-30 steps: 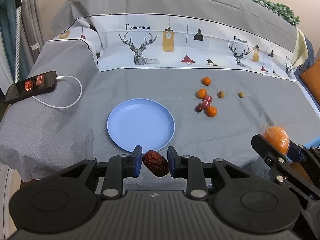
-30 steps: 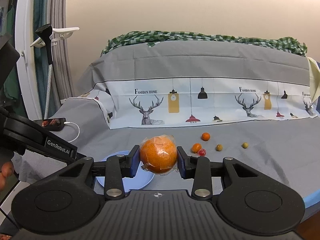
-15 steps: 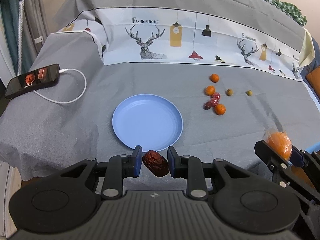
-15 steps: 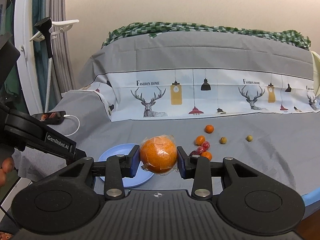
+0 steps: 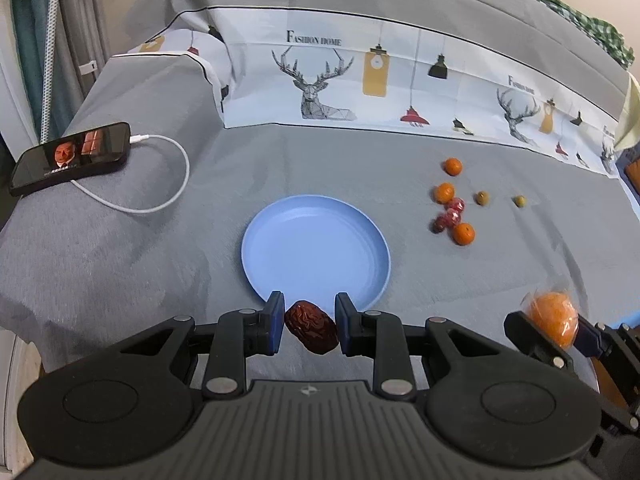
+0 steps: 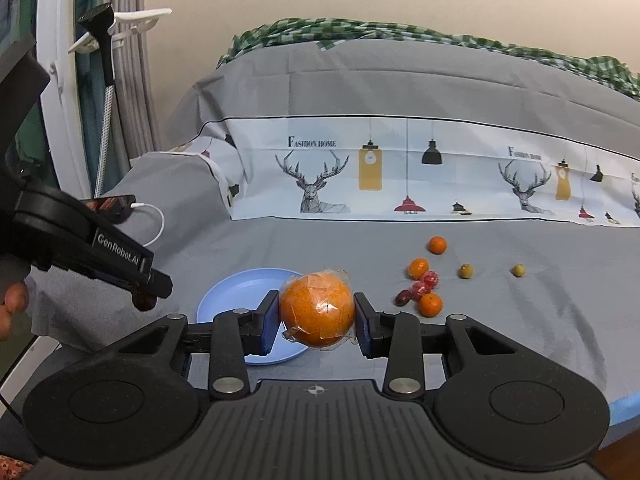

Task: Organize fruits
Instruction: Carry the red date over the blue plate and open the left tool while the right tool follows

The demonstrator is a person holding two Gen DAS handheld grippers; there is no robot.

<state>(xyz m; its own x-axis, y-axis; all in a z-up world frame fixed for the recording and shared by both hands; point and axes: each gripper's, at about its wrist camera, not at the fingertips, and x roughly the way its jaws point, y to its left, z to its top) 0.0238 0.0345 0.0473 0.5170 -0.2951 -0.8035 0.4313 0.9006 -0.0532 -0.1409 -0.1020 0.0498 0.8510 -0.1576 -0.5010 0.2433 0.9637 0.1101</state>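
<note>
My left gripper (image 5: pixel 310 322) is shut on a wrinkled dark red date (image 5: pixel 311 327), held just above the near rim of the empty blue plate (image 5: pixel 316 240). My right gripper (image 6: pixel 316 314) is shut on a plastic-wrapped orange (image 6: pixel 316 309), held above the cloth to the right of the plate (image 6: pixel 236 292); it also shows in the left wrist view (image 5: pixel 554 320). A cluster of small oranges (image 5: pixel 463 233), red fruits (image 5: pixel 452 216) and two green fruits (image 5: pixel 482 198) lies right of the plate.
A phone (image 5: pixel 72 156) with a white charging cable (image 5: pixel 168 196) lies on the grey cloth at far left. A printed deer-pattern cloth (image 5: pixel 360 80) rises behind the table. The table's front edge is right below both grippers.
Both grippers have moved forward and closer to the plate, each still holding its fruit. The plate and fruit cluster look larger and nearer.
</note>
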